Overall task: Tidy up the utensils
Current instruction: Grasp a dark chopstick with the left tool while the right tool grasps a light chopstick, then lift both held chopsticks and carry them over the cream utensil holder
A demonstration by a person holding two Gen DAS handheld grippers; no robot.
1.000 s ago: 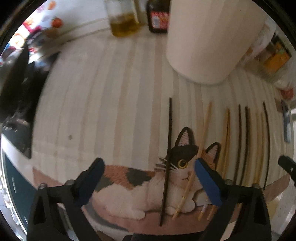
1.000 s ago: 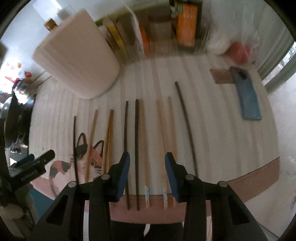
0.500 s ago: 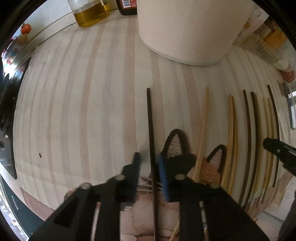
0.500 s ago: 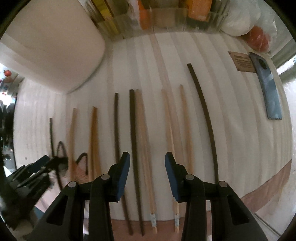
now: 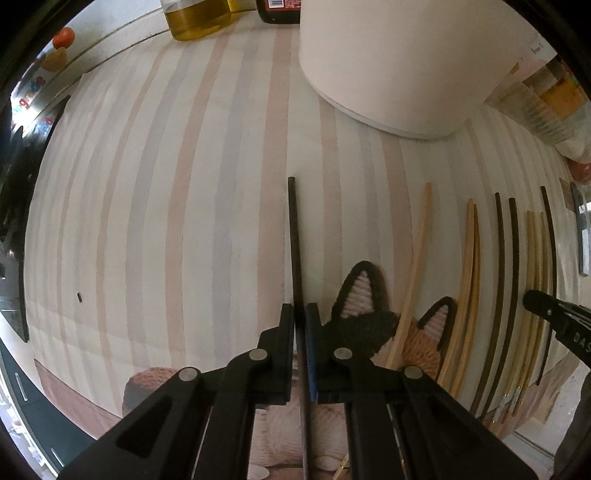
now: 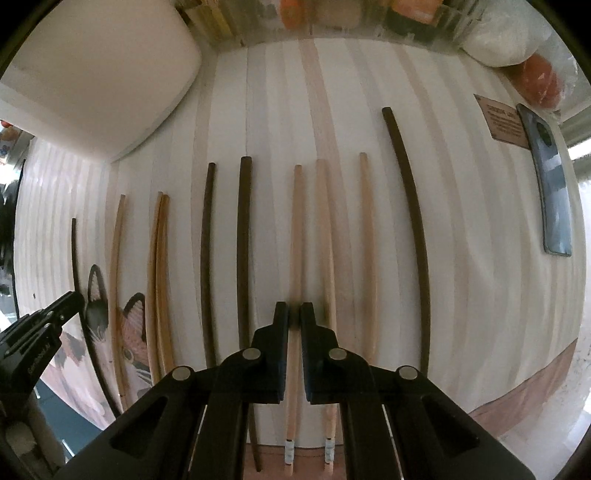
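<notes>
Several chopsticks lie side by side on a striped mat with a cat picture [image 5: 364,306]. My left gripper [image 5: 300,314] is shut on a thin black chopstick [image 5: 293,236], the leftmost of the row. My right gripper [image 6: 294,314] is shut on a pale wooden chopstick [image 6: 296,229] in the middle of the row. Beside it lie two dark brown chopsticks [image 6: 243,240], more pale ones [image 6: 325,229] and a long dark one [image 6: 415,221]. The left gripper's tip shows in the right wrist view [image 6: 61,306].
A large white cylindrical container [image 5: 402,62] stands behind the row. A jar of yellow oil [image 5: 195,18] and a dark bottle [image 5: 277,11] stand at the back. A blue phone [image 6: 552,184] and a brown card [image 6: 502,122] lie at the right.
Both grippers have moved down and forward onto the row. The left closed on the black chopstick; the right, open before, closed on the pale chopstick.
</notes>
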